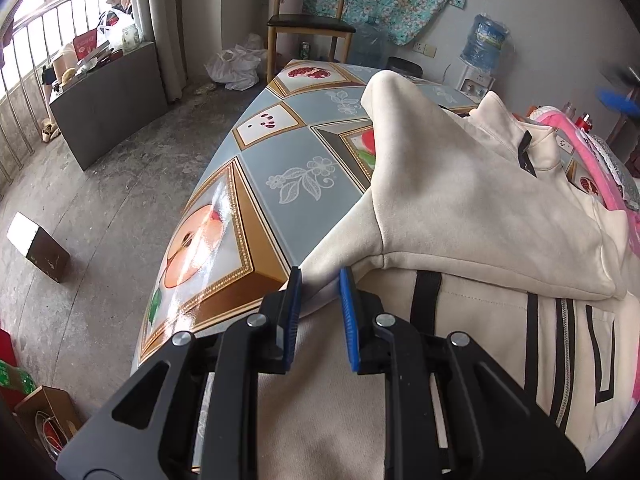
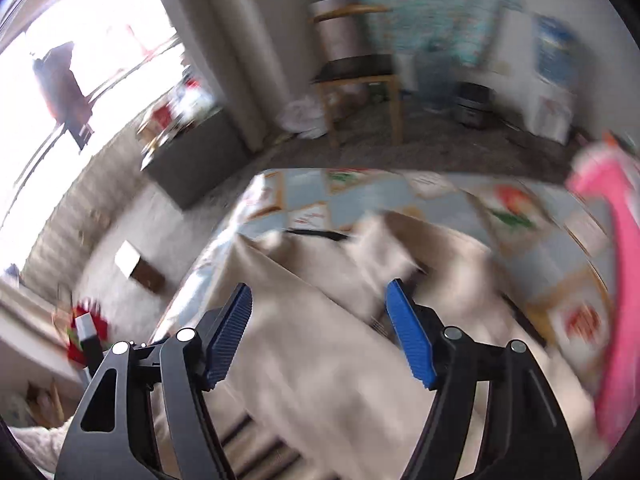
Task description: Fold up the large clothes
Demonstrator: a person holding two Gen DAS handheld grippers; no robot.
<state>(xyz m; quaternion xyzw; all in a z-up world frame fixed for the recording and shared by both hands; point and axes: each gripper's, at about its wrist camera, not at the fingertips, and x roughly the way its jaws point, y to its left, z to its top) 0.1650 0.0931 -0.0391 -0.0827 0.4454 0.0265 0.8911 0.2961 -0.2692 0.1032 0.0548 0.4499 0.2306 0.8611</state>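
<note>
Cream zip-up jacket (image 1: 460, 200) lies on the patterned table (image 1: 256, 184) with one sleeve folded across its front, left gripper (image 1: 320, 312) jaws narrowed on its lower edge, right gripper (image 2: 318, 332) jaws wide and empty, so I judge the next fold needs a fresh right-hand grasp.

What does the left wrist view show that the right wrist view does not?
Only the left wrist view shows the left gripper, its jaws narrow over the edge of the cream jacket, and the jacket's zip in sharp detail.

Only the right wrist view, heavily blurred, shows the right gripper, jaws wide apart with nothing between them.

Both show the jacket, the patterned table, the wooden chair and pink cloth.
</note>
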